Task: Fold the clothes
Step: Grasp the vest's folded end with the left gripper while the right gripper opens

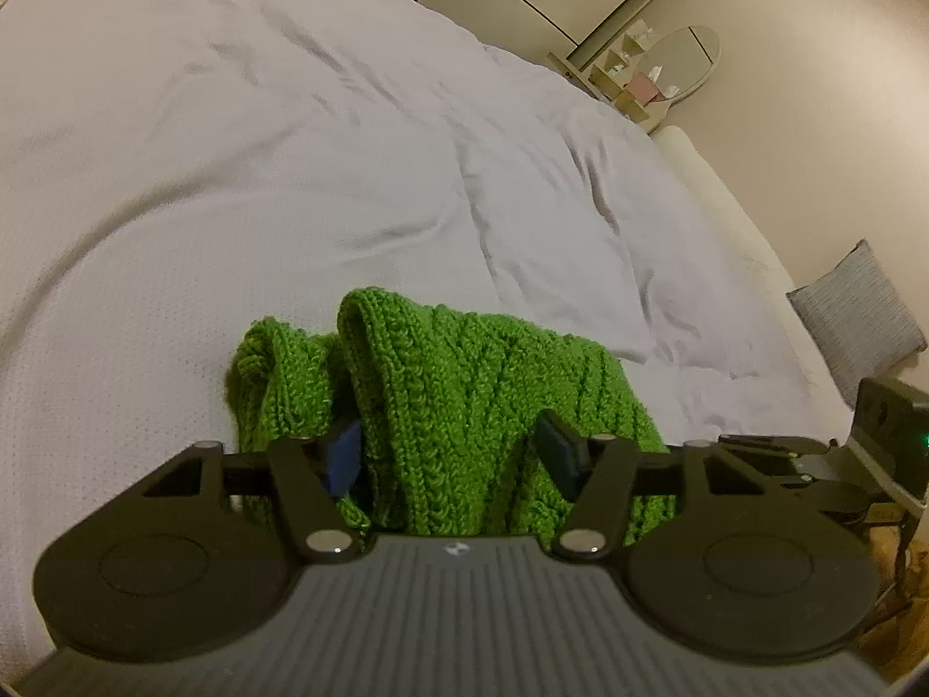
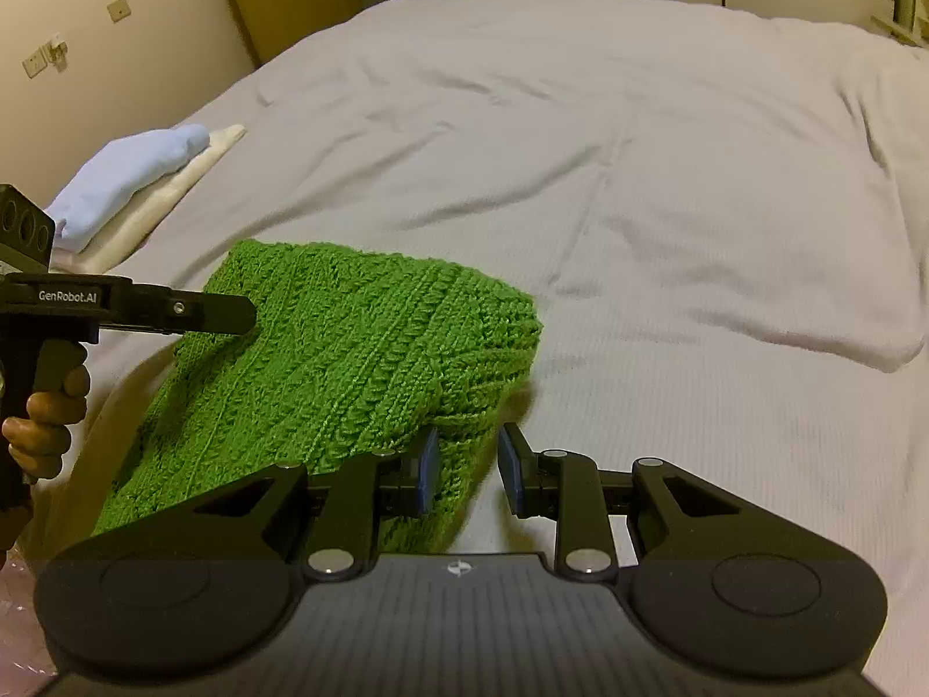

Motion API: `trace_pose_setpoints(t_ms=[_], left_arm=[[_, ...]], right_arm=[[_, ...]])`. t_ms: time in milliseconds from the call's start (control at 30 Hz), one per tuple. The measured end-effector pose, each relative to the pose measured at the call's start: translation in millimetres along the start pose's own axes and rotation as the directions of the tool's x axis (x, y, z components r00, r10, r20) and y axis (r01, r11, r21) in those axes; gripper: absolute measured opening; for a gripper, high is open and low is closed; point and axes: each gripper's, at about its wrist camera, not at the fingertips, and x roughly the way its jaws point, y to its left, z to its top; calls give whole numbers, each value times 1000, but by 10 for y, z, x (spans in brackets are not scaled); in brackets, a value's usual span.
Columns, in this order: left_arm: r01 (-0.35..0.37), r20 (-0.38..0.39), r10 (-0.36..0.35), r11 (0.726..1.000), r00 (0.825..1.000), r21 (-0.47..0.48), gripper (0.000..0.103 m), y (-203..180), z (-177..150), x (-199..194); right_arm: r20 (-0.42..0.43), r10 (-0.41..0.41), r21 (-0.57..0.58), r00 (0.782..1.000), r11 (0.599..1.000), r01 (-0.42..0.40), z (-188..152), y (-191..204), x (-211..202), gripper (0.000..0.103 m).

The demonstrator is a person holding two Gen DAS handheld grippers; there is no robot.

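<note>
On the near edge of the bed [image 2: 638,186] lies the green knitted garment [image 2: 348,360], partly folded, thick and ribbed. Left gripper [image 1: 453,453]: jaws spread around a raised fold of knit, pads not clearly pressing it. Right gripper [image 2: 464,470]: jaws narrowly apart, the garment's corner between them; whether they pinch it cannot be told. Such knit probably handles soft, stretchy and limp, so hold is best taken at doubled edges or corners. Folded laundry [image 2: 133,180] lies at the far left.
</note>
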Motion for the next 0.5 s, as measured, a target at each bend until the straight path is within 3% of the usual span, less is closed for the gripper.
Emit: trace_pose_setpoints(t_ms=[67, 100, 267, 500], left_arm=[[-2, 4, 2, 1000, 1000, 14, 21, -36, -20, -11], [9, 8, -9, 1000, 1000, 16, 17, -50, -25, -42], [-13, 44, 11, 999, 999, 46, 15, -85, 14, -266], [-63, 30, 63, 998, 998, 7, 15, 146, 54, -373]], right_arm=[[-2, -1, -5, 1000, 1000, 1, 7, 5, 14, 29], [-3, -1, -7, 1000, 1000, 1, 10, 7, 17, 29], [9, 16, -22, 1000, 1000, -16, 34, 44, -34, 29], [5, 38, -88, 999, 995, -37, 148, 248, -2, 29]])
